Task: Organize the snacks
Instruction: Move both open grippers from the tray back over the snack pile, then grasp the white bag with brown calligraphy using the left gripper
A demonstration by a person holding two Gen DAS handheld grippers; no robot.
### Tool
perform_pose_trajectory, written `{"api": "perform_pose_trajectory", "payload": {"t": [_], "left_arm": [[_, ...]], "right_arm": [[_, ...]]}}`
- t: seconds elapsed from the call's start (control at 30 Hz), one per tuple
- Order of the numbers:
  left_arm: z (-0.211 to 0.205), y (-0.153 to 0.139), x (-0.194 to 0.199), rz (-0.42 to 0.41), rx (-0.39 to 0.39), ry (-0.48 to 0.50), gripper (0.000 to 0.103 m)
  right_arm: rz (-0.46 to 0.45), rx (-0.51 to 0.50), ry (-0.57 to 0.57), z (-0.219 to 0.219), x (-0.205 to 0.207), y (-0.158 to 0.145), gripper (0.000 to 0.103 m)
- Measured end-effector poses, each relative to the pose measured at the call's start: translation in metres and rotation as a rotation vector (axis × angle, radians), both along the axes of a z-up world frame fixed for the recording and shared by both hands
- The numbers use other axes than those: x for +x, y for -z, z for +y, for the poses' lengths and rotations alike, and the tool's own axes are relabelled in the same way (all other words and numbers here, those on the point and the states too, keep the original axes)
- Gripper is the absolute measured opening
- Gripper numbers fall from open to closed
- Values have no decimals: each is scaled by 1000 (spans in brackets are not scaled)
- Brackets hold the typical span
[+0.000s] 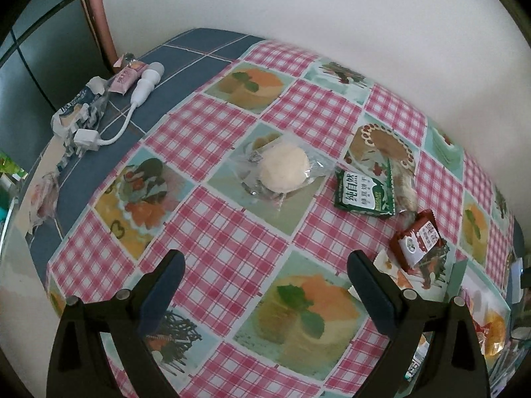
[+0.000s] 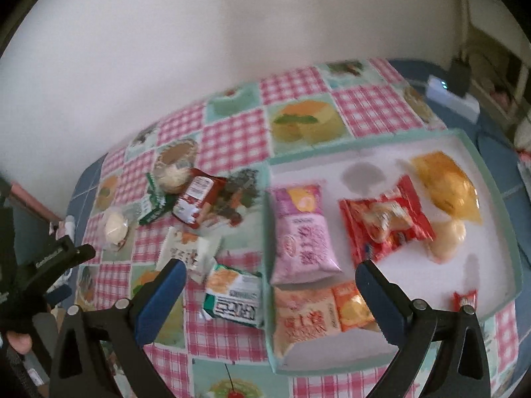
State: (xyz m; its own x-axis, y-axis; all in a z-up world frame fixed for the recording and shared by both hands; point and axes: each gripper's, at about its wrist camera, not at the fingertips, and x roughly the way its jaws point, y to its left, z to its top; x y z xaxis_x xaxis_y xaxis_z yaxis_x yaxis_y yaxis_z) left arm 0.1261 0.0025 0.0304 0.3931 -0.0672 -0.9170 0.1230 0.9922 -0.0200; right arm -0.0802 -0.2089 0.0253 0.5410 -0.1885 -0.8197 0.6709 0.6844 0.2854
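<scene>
There is one white tray [image 2: 491,179] with seven snack packets in it: two pink [image 2: 303,232], three red or orange [image 2: 385,222], two yellow or pale [image 2: 444,185]. Six snack packets [image 2: 232,295] lie loose on the one checked tablecloth [image 2: 232,139]. Two grippers are visible.

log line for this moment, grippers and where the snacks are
left gripper open, empty | right gripper open, empty | tray holds several snacks | round cake, green biscuit pack on tablecloth

Table [image 2: 232,338] — tray [image 2: 497,205], loose snacks [image 2: 195,199]
</scene>
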Motion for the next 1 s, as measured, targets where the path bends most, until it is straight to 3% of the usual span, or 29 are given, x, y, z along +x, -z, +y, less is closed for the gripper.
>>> {"api": "perform_pose_trajectory", "payload": {"t": [0.17,0.53,1.0], "left_arm": [[5,6,7,18,6,3,98],[-15,45,9,136,16,116,98],[-87,77,4,240,-66,230,98]], "right_arm": [[30,-66,-32,13,14,1,103],[121,-35,-102,29,42,25,101],[189,-24,146,-26,24,33,101]]}}
